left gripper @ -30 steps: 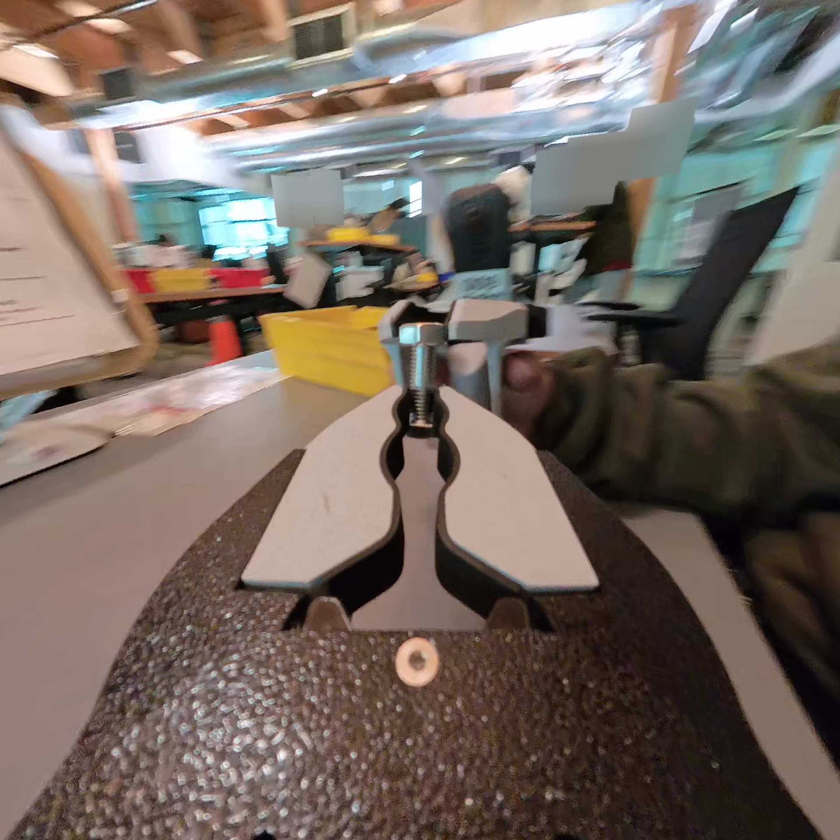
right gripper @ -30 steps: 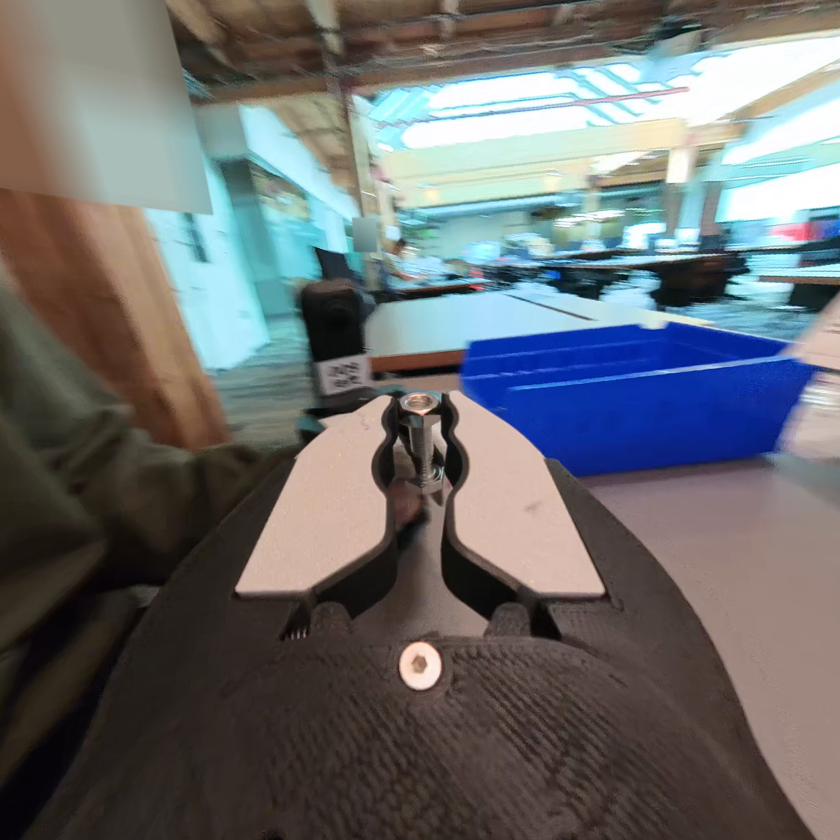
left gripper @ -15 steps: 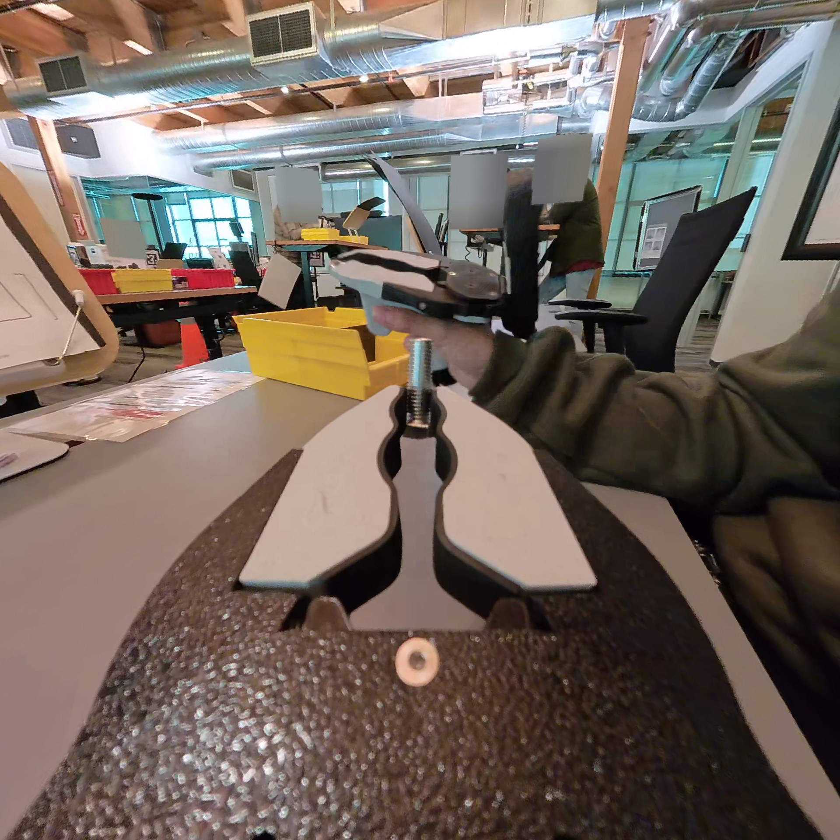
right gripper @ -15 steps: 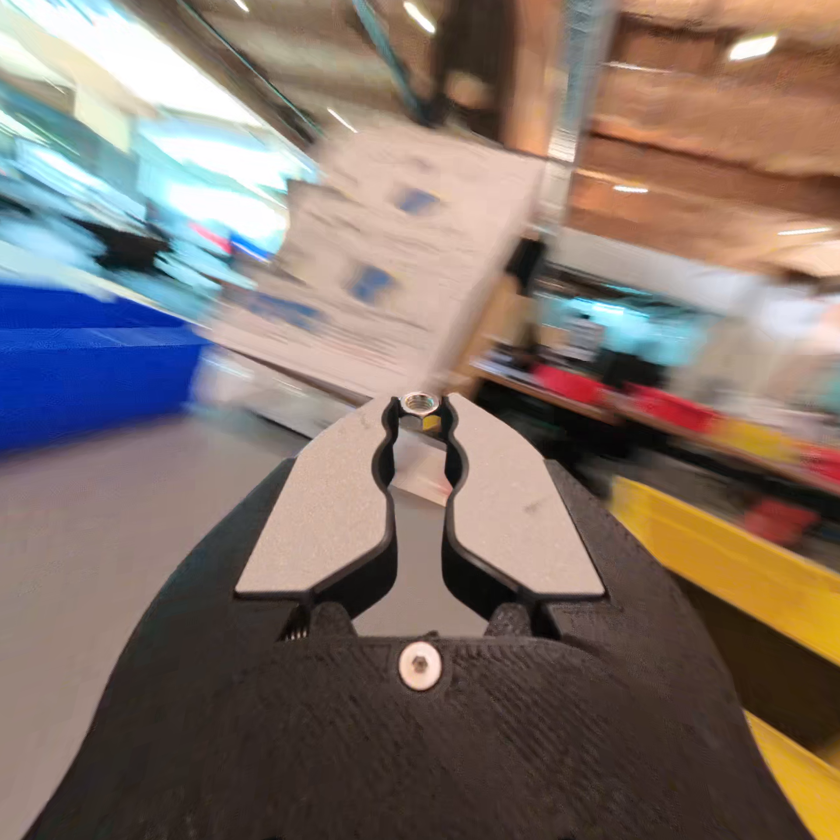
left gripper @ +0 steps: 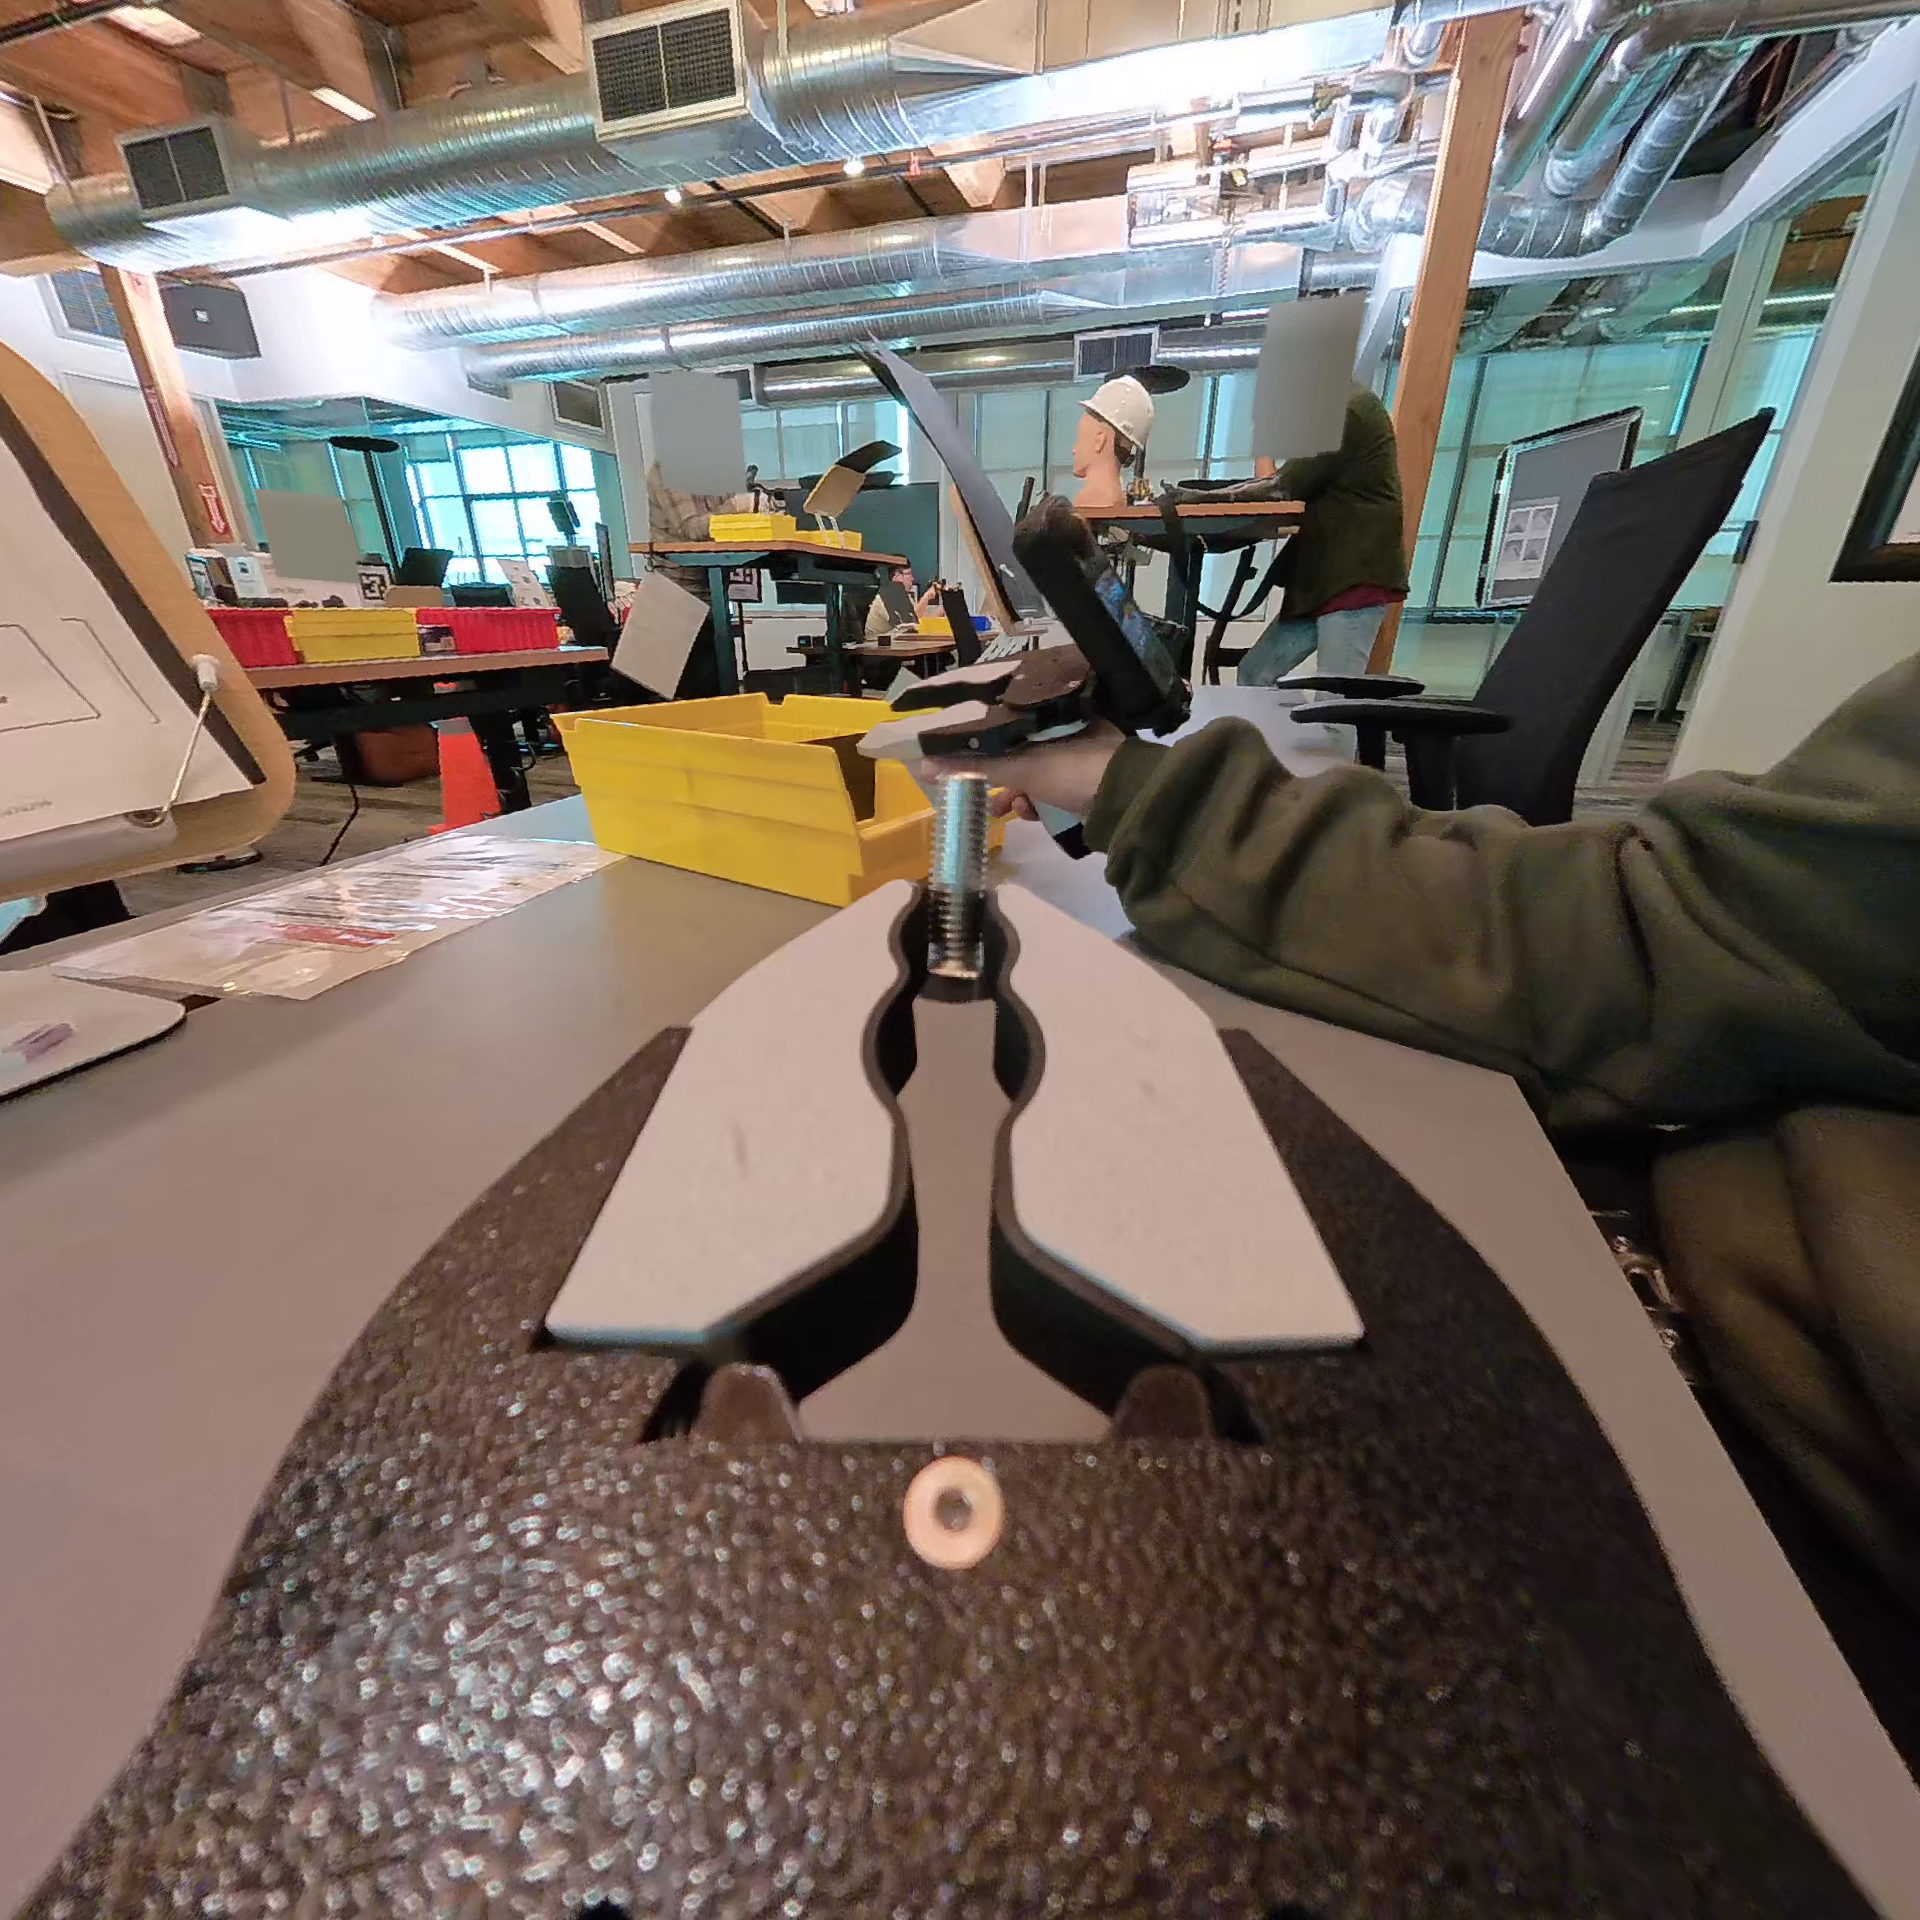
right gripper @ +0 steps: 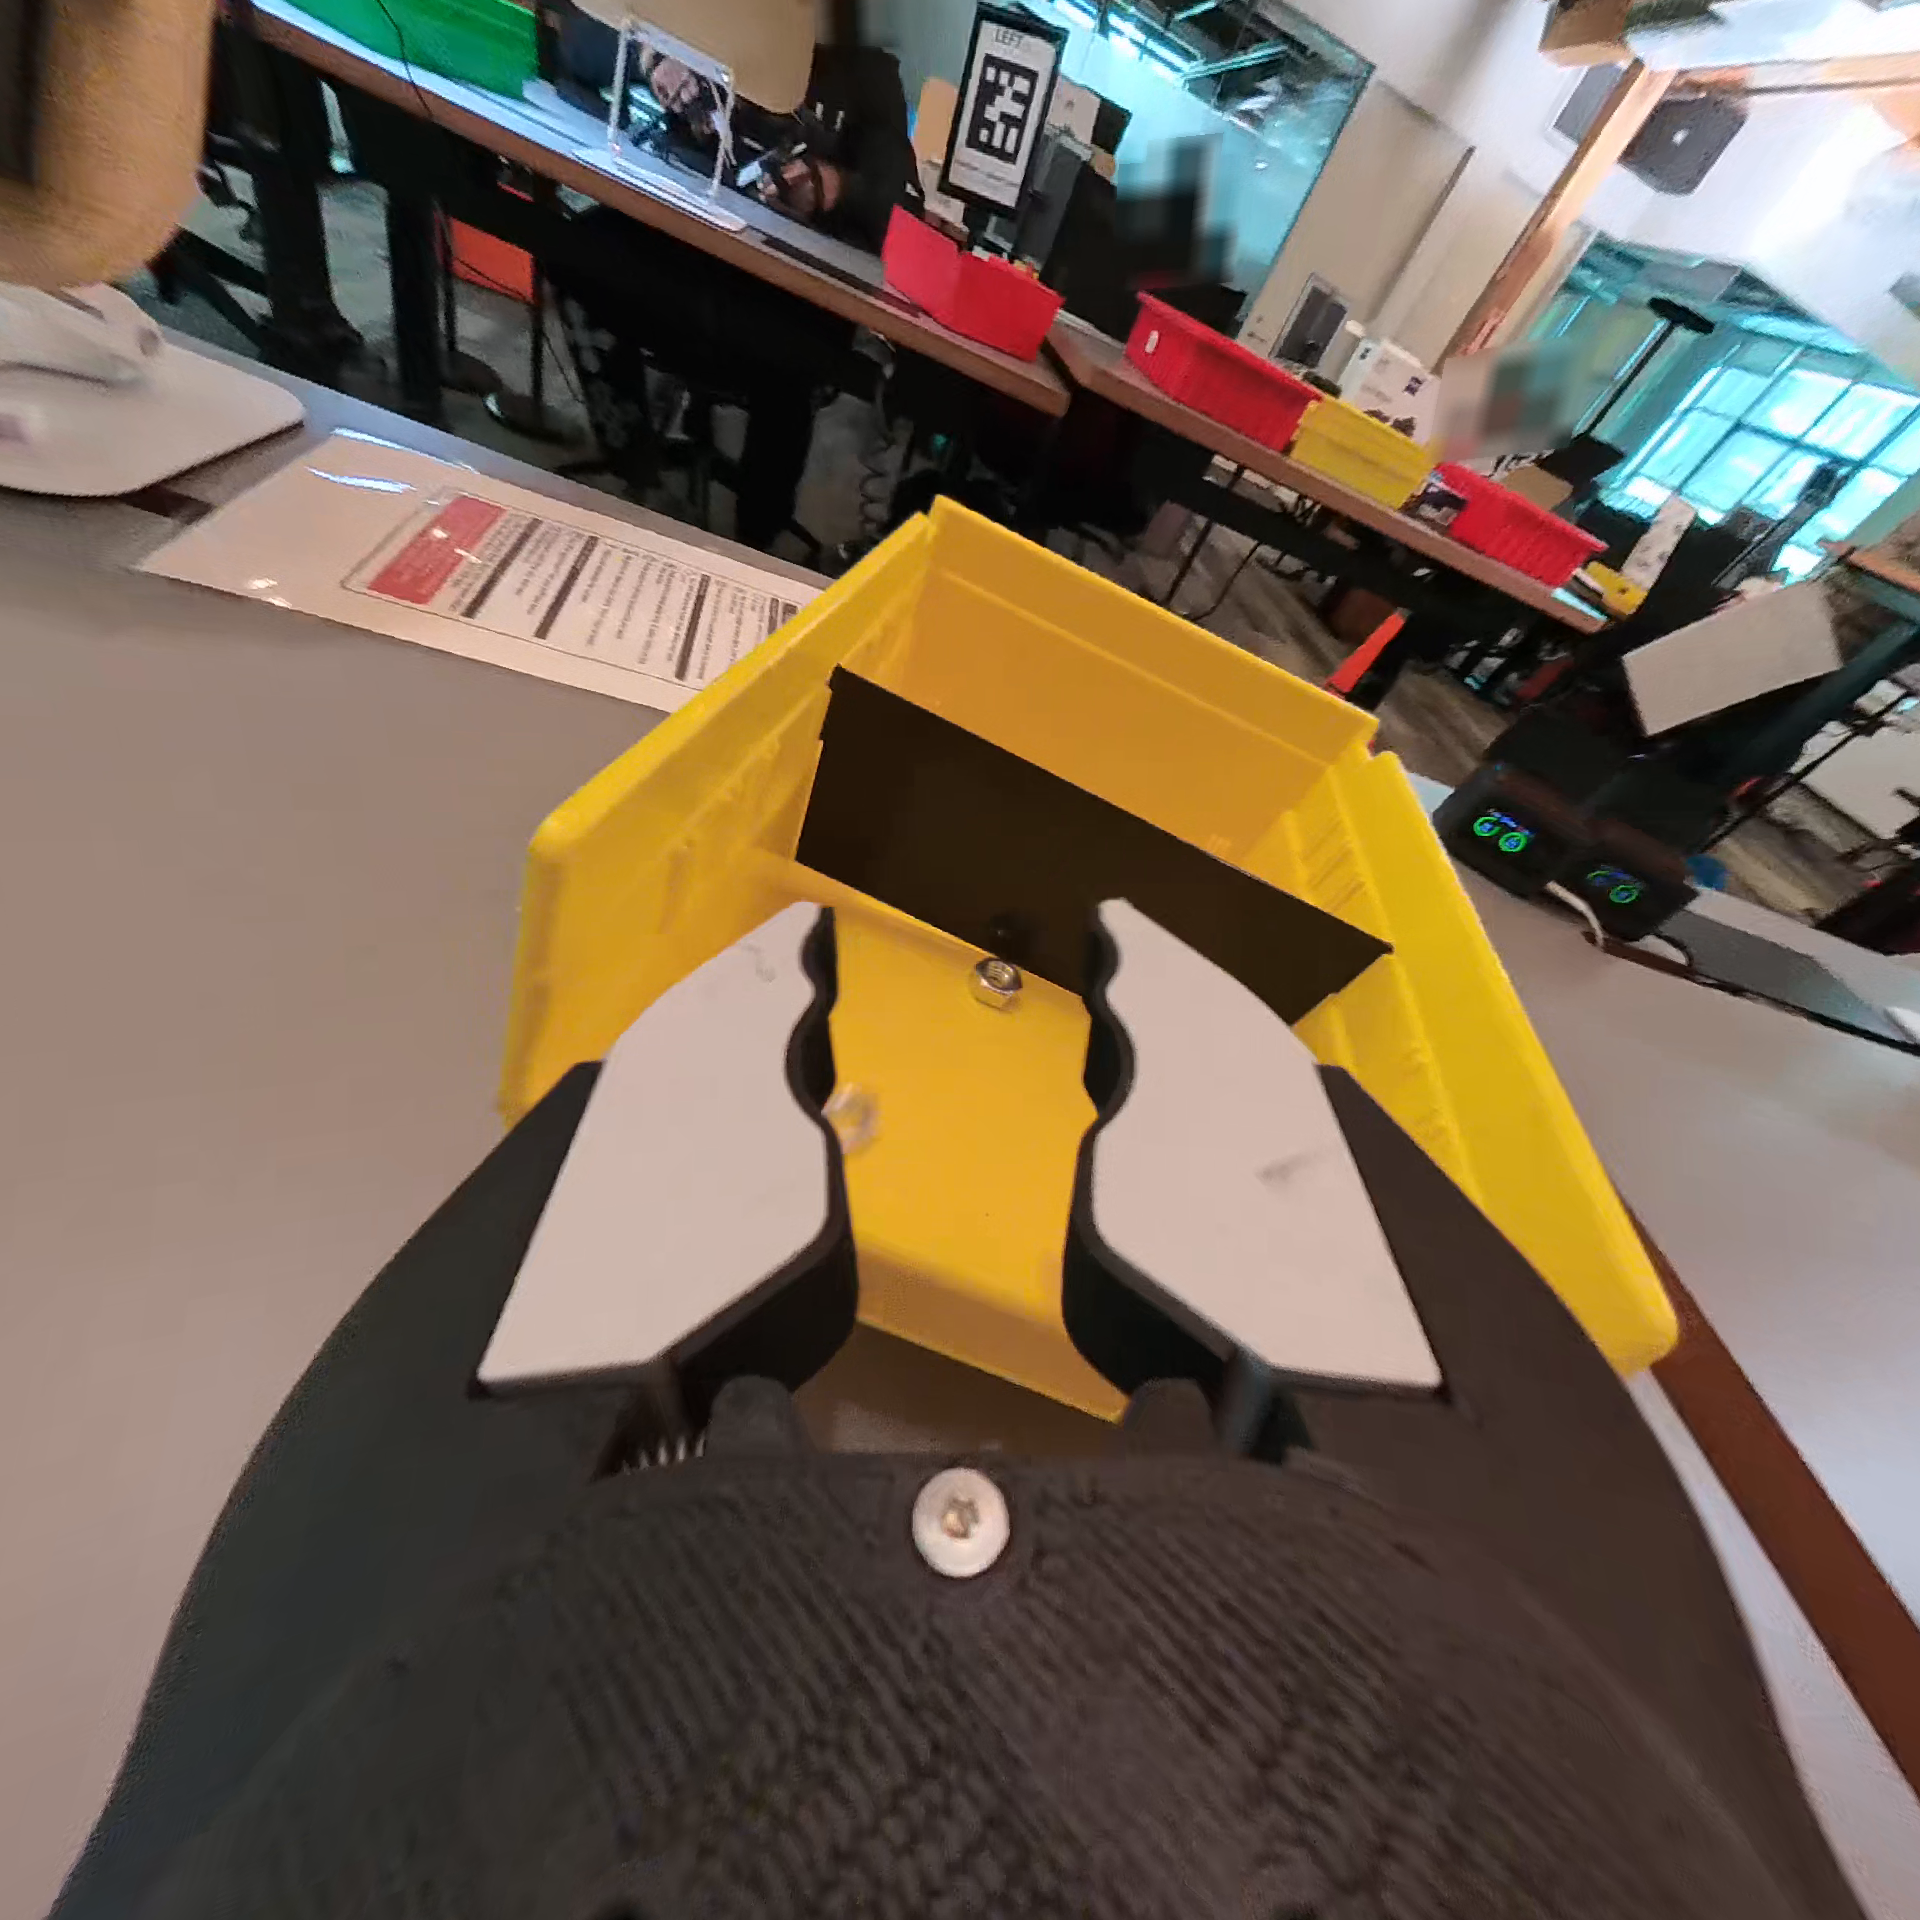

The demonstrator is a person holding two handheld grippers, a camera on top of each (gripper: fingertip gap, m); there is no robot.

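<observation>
- Half a second on, the right gripper (right gripper: 961,925) had swung away from the bolt (left gripper: 956,842) and over the yellow bin (right gripper: 665,862). Its jaws, which had been pinching the nut (right gripper: 994,980), stood wide apart and held nothing.
- That nut lay flat on the bin floor, in the near compartment, just in front of the black divider (right gripper: 1039,842) and between the spread fingers (right gripper: 686,1174) as the right wrist camera saw it.
- I also saw a pale blurred speck close by the left-hand finger, but could not make out what it was.
- The left gripper (left gripper: 956,914) had hardly shifted. Its jaws were drawn in narrow on the lower end of the bolt, which stood upright with its bare threaded end up.
- Only the fingertips carried the bolt. To my eye that was a short hold on a tall piece, so a level, steady wrist looked to matter most.
- The bin sat by the far edge of the desk (left gripper: 312,1091), well beyond the bolt, with a laminated sheet (right gripper: 561,592) lying flat to its left.
- From the left wrist view, the right gripper hung low over the near rim of the bin, and a green sleeve (left gripper: 1455,914) reached in from the desk's right edge.
</observation>
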